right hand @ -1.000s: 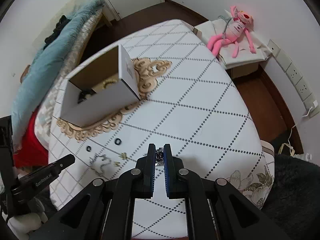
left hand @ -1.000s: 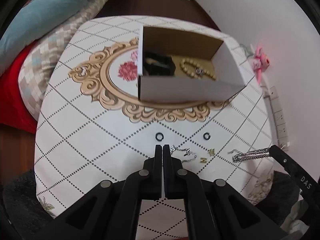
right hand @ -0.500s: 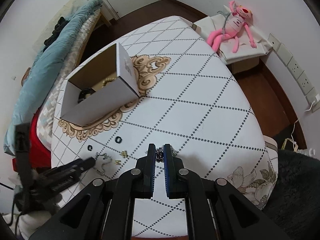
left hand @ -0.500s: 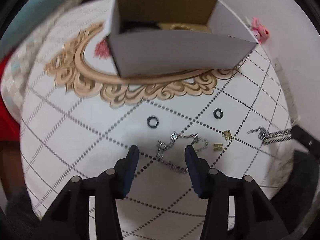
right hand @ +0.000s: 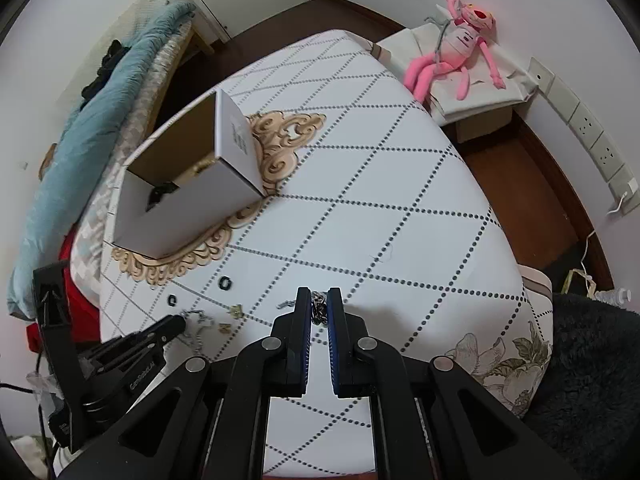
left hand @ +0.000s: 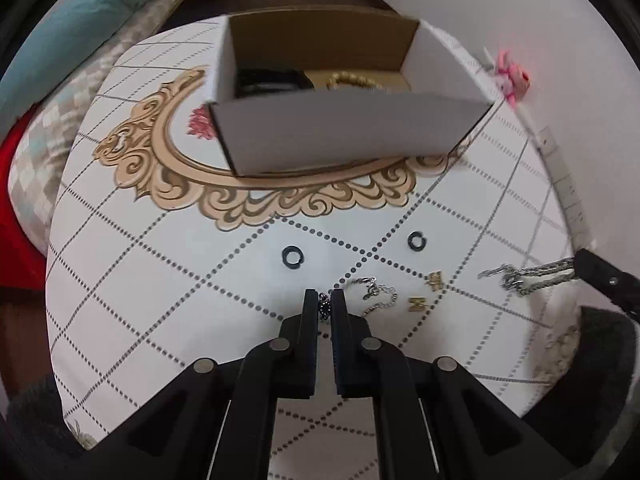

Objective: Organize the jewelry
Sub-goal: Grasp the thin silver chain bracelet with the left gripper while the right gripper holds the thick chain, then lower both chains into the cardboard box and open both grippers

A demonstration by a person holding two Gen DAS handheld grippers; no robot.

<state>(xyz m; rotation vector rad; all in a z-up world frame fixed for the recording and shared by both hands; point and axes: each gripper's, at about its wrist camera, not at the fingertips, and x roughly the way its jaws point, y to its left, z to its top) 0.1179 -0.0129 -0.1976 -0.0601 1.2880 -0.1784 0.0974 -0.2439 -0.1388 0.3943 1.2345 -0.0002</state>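
My left gripper (left hand: 325,294) points down at the table, its jaws closing tight on one end of a thin silver chain (left hand: 380,298); the rest of it trails right on the cloth. My right gripper (right hand: 319,294) is shut on a thick silver chain (right hand: 318,312), which in the left wrist view lies as a heap (left hand: 524,278) by that gripper's tip. Two black rings (left hand: 292,257) (left hand: 417,241) and two small gold pieces (left hand: 435,280) (left hand: 417,304) lie loose nearby. Behind them a white cardboard box (left hand: 348,136) holds a gold bead bracelet (left hand: 352,79) and a black item (left hand: 272,80).
The patterned tablecloth (right hand: 360,200) drops off at rounded edges close to both grippers. A bed with a teal blanket (right hand: 100,128) stands to the left. A pink plush toy (right hand: 460,52) sits at the back right, and a dark rug (right hand: 592,360) lies at the right.
My left gripper opened, came down over the thin silver chain and shut on its end. The right gripper has stayed put with the thick chain.
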